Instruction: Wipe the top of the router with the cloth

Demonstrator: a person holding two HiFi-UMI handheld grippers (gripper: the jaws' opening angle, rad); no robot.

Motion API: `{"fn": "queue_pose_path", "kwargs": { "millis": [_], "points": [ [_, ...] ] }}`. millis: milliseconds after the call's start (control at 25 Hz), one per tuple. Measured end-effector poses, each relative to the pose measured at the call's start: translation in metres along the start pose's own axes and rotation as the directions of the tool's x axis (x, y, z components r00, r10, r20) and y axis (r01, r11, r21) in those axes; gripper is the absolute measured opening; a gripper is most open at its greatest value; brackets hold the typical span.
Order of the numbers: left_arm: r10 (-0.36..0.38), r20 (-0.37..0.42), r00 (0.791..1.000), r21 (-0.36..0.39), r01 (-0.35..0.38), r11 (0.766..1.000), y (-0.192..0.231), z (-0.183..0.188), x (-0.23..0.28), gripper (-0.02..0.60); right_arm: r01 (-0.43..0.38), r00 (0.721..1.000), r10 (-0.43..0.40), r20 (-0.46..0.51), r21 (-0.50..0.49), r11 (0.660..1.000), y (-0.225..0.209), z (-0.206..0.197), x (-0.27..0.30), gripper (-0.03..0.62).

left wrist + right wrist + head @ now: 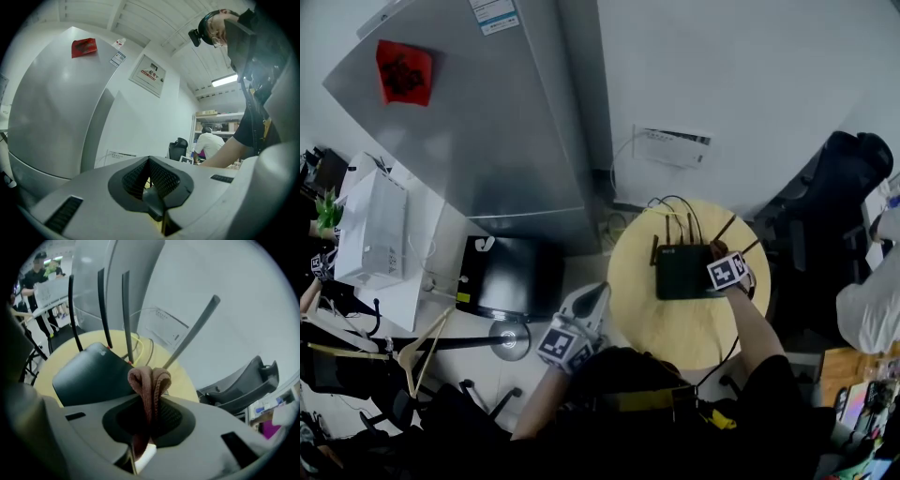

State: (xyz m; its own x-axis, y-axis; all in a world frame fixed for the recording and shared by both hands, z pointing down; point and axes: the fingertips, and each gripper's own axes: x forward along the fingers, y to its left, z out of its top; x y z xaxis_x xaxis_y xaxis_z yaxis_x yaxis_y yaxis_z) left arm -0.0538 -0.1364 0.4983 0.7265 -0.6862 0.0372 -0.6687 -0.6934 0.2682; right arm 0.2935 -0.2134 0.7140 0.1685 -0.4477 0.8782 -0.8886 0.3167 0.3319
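Observation:
The black router [681, 272] lies on a round yellow table [656, 323] with several thin antennas standing up at its back edge. My right gripper [719, 253] is at the router's right side, shut on a folded brownish-pink cloth [149, 386]. In the right gripper view the router's top [91, 373] lies to the left of the cloth and a little below it; I cannot tell whether they touch. My left gripper [600, 289] hangs off the table's left edge. Its jaws are shut with nothing between them [151, 183].
A tall silver fridge [487, 122] stands left of the table, with a black box [511, 277] on the floor at its foot. Cables [670, 208] run from the router to the wall. A dark office chair [825, 206] and a person in white [872, 309] are at the right.

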Motion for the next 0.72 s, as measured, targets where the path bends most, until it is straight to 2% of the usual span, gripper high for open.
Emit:
{"fn": "queue_pose_path", "kwargs": {
  "millis": [120, 240, 360, 600, 640, 720],
  "points": [
    [-0.036, -0.002, 0.999, 0.014, 0.036, 0.999, -0.002, -0.003, 0.001, -0.006, -0.144, 0.983, 0.134, 0.128, 0.069, 0.987, 0.029, 0.025, -0.018, 0.063],
    [-0.054, -0.003, 0.999, 0.001, 0.054, 0.999, -0.005, -0.003, 0.004, -0.006, -0.282, 0.954, 0.267, 0.135, 0.106, 0.954, 0.064, 0.025, -0.031, 0.063],
    [-0.088, -0.012, 0.996, 0.014, 0.088, 0.996, -0.009, -0.005, 0.007, -0.006, -0.407, 0.907, 0.386, 0.168, 0.108, 0.907, 0.105, 0.033, -0.048, 0.063],
    [-0.097, 0.007, 0.995, 0.009, 0.097, 0.995, -0.008, 0.001, 0.009, -0.006, -0.589, 0.805, 0.569, 0.169, 0.105, 0.802, 0.171, 0.046, -0.067, 0.063],
    [-0.101, 0.0, 0.995, 0.013, 0.101, 0.995, -0.008, -0.001, 0.009, -0.006, -0.603, 0.796, 0.585, 0.158, 0.109, 0.79, 0.179, 0.046, -0.065, 0.063],
    [-0.105, -0.004, 0.994, 0.016, 0.105, 0.994, -0.007, -0.002, 0.009, -0.006, -0.606, 0.795, 0.593, 0.129, 0.118, 0.786, 0.189, 0.044, -0.057, 0.063]
  ]
}}
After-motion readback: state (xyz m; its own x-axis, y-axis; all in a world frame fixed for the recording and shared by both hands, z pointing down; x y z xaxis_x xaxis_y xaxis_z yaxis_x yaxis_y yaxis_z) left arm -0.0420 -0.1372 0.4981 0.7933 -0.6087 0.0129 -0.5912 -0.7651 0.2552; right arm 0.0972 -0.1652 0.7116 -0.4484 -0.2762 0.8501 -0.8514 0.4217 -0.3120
